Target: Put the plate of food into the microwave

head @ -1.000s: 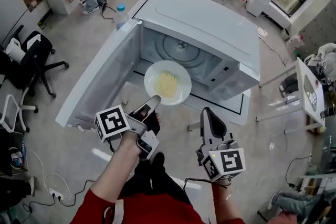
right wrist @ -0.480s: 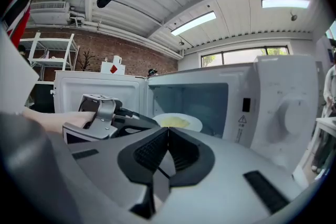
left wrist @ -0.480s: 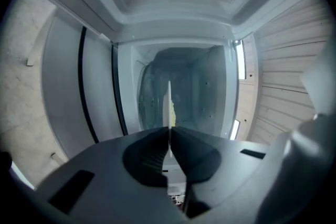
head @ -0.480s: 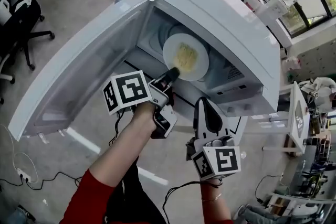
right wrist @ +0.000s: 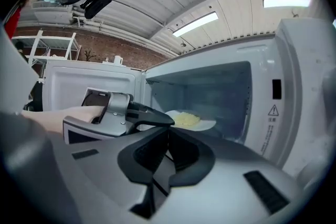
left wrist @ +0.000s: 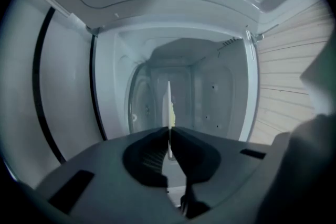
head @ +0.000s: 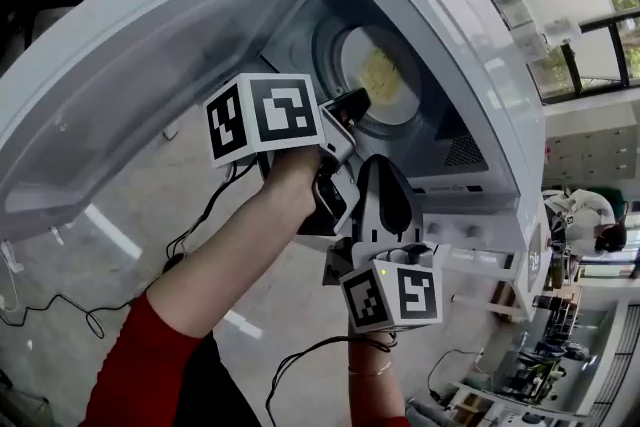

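Two tools are in view, both of dark moulded plastic, each carrying a white cube printed with black square markers.

The left tool point(head: 350, 103) reaches into the open microwave point(head: 455, 10). Its jaws are clamped on the near rim of the plate point(head: 385, 80). In the left gripper view that rim shows edge-on as a thin white line pinched between the ribbed pads.

The right tool point(right wrist: 168, 134) is outside the microwave, just beside the left tool and behind it. Its jaws are together with nothing between them.

The plate is round, white and shallow. It is inside the cavity point(left wrist: 210, 97) and holds a small heap of yellow, stringy food point(right wrist: 186, 119) near its middle. It is over the round turntable point(head: 325, 50); whether it rests on it cannot be told.

The microwave is a white, smooth-skinned box. The cavity walls are pale grey and plain, with small holes in one side wall, and nothing but the plate is inside. The door point(head: 150, 55) stands fully open on the left tool's side, its inner face a pale, flat panel.

The floor point(head: 120, 245) below is grey and glossy, with a black cable point(head: 200, 225) lying across it.
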The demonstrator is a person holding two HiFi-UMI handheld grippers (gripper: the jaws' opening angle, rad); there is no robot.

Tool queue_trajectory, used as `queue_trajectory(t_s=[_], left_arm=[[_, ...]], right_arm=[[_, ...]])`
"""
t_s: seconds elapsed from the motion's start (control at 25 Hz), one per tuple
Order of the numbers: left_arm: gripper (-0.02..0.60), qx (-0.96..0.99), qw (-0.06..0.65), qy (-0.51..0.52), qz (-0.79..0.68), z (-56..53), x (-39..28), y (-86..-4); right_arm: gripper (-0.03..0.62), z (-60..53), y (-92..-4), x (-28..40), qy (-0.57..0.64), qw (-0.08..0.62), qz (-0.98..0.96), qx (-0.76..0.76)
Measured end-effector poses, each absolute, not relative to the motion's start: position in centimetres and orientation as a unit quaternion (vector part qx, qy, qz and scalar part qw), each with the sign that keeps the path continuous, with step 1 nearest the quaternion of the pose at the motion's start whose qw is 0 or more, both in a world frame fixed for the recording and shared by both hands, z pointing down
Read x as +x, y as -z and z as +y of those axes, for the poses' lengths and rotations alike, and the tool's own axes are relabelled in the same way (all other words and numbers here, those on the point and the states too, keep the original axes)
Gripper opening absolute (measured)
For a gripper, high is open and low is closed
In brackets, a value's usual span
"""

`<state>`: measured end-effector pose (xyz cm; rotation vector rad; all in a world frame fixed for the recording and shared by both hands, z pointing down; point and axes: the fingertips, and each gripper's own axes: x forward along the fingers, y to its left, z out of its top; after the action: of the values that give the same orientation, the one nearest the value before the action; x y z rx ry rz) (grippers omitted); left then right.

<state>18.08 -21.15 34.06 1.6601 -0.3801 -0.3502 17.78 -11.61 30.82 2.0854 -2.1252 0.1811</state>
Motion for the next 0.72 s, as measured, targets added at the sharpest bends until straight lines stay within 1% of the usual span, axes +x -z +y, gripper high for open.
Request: queue_trajectory(t_s=[0.72], left_arm=[[0.021, 0.732, 0.647, 0.087, -0.196, -23.1, 19.4, -35.6]], right_arm=[[0.014, -14.3, -31.6, 19.1, -0.064, 0.107, -0.699, 0.704]])
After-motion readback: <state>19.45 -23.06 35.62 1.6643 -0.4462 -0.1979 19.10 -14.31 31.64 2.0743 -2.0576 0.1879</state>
